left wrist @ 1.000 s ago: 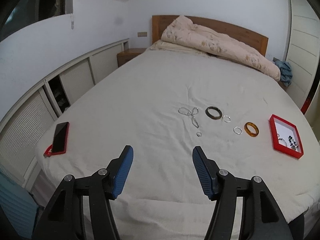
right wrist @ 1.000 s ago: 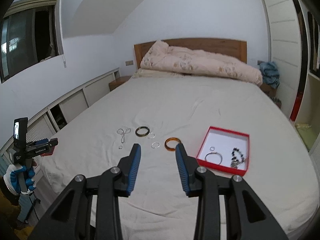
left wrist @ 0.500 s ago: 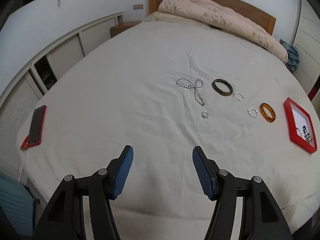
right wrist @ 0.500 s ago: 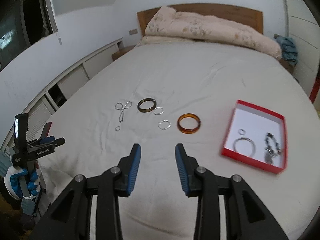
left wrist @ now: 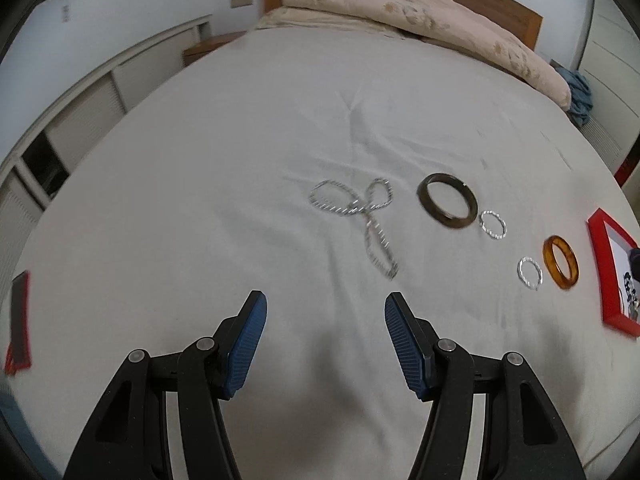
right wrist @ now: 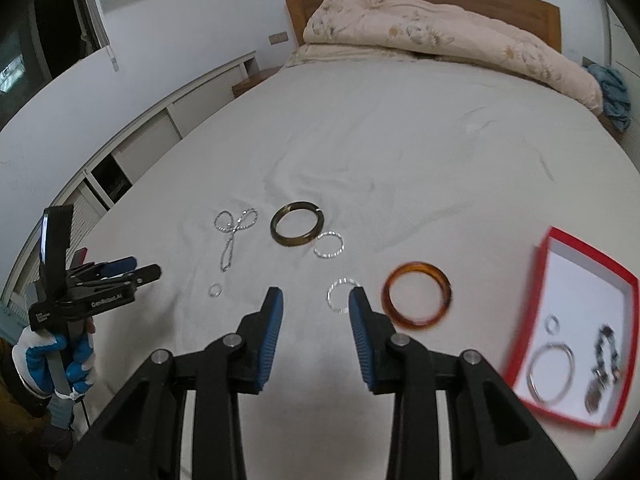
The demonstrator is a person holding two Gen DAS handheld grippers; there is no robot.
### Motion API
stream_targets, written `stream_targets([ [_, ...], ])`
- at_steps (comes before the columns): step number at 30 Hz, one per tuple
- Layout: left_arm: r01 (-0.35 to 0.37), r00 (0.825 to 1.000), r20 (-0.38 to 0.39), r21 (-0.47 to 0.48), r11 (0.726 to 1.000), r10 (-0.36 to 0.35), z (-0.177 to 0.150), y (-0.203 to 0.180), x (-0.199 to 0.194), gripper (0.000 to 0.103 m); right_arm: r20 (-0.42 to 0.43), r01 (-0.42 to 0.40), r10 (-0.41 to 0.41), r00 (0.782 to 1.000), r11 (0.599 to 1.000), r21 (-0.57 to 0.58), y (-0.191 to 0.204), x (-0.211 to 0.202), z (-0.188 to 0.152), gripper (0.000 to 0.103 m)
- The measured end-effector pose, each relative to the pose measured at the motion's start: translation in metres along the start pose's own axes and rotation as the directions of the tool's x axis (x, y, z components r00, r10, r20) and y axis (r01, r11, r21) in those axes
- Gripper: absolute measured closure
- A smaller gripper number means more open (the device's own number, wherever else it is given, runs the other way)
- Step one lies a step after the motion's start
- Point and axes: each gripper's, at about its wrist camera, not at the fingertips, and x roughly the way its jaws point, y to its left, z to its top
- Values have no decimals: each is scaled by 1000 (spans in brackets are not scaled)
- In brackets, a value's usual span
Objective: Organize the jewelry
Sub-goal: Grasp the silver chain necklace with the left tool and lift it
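Observation:
Jewelry lies on the white bed sheet: a silver chain necklace (left wrist: 362, 216) (right wrist: 234, 232), a dark bangle (left wrist: 447, 200) (right wrist: 297, 224), two thin silver rings (left wrist: 493, 225) (left wrist: 530, 273), an amber bangle (left wrist: 560, 268) (right wrist: 416, 300) and a small ring (right wrist: 215, 290). A red box (right wrist: 576, 248) at the right holds a silver hoop, a small ring and a beaded bracelet. My left gripper (left wrist: 324, 320) is open and empty, just short of the necklace. My right gripper (right wrist: 316, 308) is open and empty, close to a silver ring (right wrist: 342, 295).
A folded quilt (right wrist: 440, 44) lies against the wooden headboard at the far end. A red-cased phone (left wrist: 18, 320) lies at the bed's left edge. Low white cabinets (right wrist: 132, 160) run along the left wall. The left gripper also shows in the right wrist view (right wrist: 100, 280).
Both grippers have moved forward and down toward the jewelry, which now looks larger. Both stay open and empty.

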Motion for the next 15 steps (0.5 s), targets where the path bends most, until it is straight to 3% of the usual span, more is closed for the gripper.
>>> stream_targets([
  [7,42,998,-38,-1,999,-42,34,-17,55,44,-45,0,0,999,1000,-1,-13,65,28,76],
  [15,24,995,-94,20,1000,-22,37,-26,92,55,-103,-7,8,995,1000,11,-22,116,38,79],
])
